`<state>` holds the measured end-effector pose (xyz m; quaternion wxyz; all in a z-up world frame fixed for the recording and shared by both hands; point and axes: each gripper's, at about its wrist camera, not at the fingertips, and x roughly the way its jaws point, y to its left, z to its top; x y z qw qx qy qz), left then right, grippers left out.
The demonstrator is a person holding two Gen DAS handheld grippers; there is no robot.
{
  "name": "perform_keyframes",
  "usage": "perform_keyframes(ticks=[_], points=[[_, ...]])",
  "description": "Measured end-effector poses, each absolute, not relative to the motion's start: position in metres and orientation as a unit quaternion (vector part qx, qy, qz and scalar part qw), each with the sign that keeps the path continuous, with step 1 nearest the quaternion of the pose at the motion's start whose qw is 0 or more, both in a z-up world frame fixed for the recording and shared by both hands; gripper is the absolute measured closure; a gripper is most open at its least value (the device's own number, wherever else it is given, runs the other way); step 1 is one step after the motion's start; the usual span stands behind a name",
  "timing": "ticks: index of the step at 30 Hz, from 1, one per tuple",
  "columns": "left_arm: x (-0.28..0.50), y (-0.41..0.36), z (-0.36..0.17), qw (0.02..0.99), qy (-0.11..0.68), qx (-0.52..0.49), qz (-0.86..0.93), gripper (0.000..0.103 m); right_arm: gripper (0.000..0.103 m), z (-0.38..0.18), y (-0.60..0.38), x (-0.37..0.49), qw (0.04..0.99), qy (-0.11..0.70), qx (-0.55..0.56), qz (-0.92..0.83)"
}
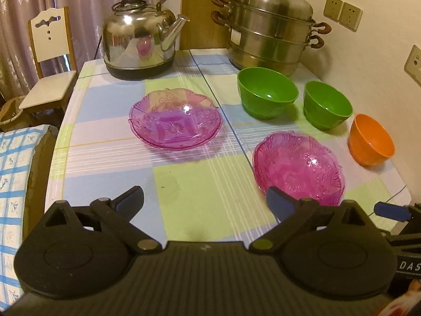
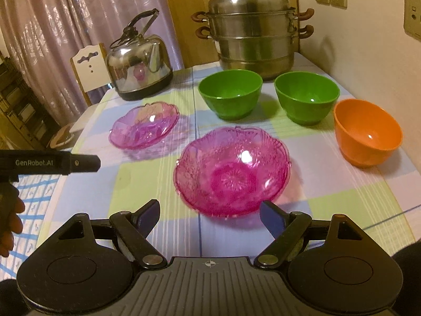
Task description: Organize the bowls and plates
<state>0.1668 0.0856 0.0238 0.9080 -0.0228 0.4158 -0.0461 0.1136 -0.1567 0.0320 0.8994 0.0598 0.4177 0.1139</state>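
Two pink glass dishes lie on the checked tablecloth: one toward the middle [image 1: 176, 121] [image 2: 144, 125], one nearer and to the right [image 1: 297, 168] [image 2: 231, 171]. Behind them stand two green bowls [image 1: 267, 96] [image 1: 327, 105], seen in the right wrist view too [image 2: 230, 93] [image 2: 306, 97]. An orange bowl [image 1: 371, 139] [image 2: 368, 131] sits by the wall. My left gripper [image 1: 205, 198] hovers open over bare cloth, left of the near dish. My right gripper [image 2: 210, 214] is open just in front of that dish, with nothing held.
A steel kettle [image 1: 139, 36] and a stacked steamer pot [image 1: 268, 31] stand at the back of the table. A chair [image 1: 50, 60] is beyond the table's left edge, and a wall with sockets [image 1: 342, 13] runs along the right. A hand [image 2: 10, 218] holds the left gripper.
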Motion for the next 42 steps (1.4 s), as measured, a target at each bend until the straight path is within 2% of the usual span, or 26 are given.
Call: perform_keyframes(ticks=[9, 19, 42], points=[[0.149, 0.084, 0.026, 0.920, 0.390, 0.003, -0.034, 0.004, 0.020, 0.033, -0.156, 0.098, 0.898, 0.420, 0.054, 0.115], [0.156, 0.101, 0.031, 0.913, 0.405, -0.028, -0.032, 0.004, 0.020, 0.034, -0.149, 0.101, 0.899, 0.416, 0.049, 0.128], [0.204, 0.127, 0.011, 0.909, 0.416, -0.006, -0.016, 0.004, 0.020, 0.034, -0.110, 0.188, 0.900, 0.403, 0.049, 0.159]])
